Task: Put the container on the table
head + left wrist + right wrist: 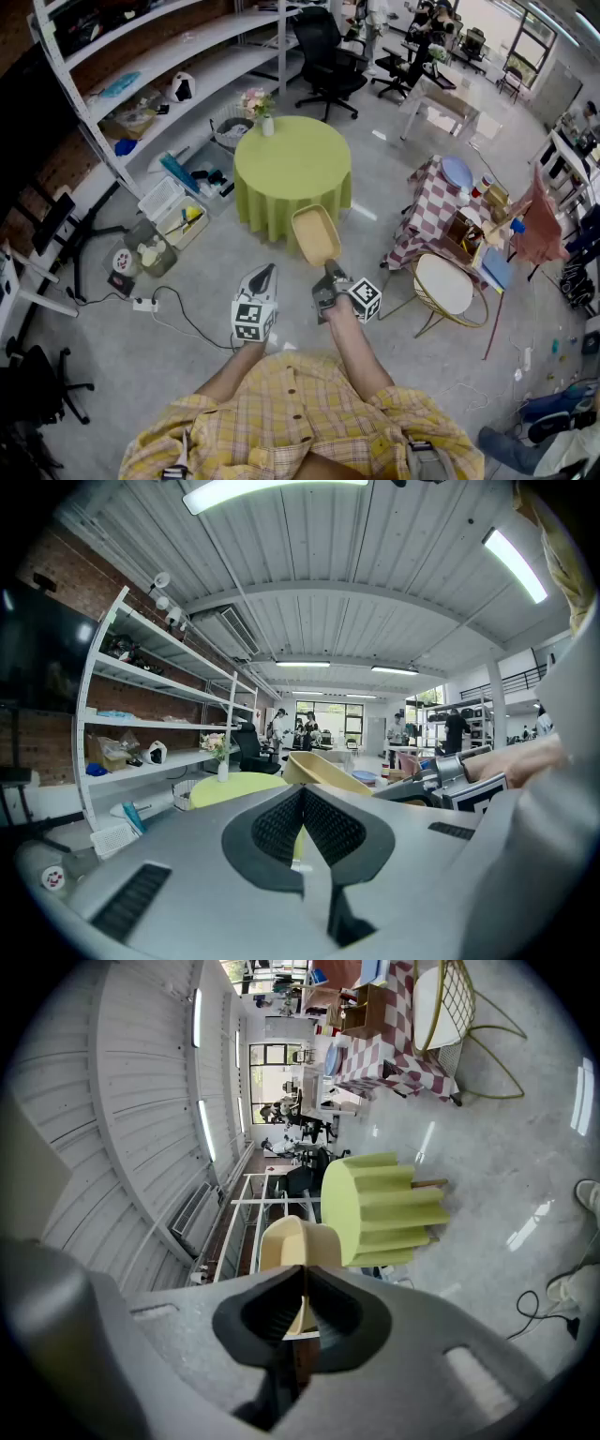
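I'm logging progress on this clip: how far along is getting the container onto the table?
Done: the container is off the ground, with the right gripper shut on its rim. In hand: it hangs in the air on the near side of the green table, not resting on it. Left to do: bring it over the tabletop, set it down and let go. The left gripper is shut and empty.

**Q:** How many grippers are yours?
**A:** Two: my left gripper (268,272) and my right gripper (329,273).
**Q:** Containers?
**A:** One tan container (316,234).
**Q:** Tables?
**A:** Two: one round table (292,178) in green cloth, one checked table (422,214). One flower vase (267,124) stands at the round table's far edge.
**Q:** Chairs?
**A:** One gold wire chair (443,284); black office chairs (324,54), at least two.
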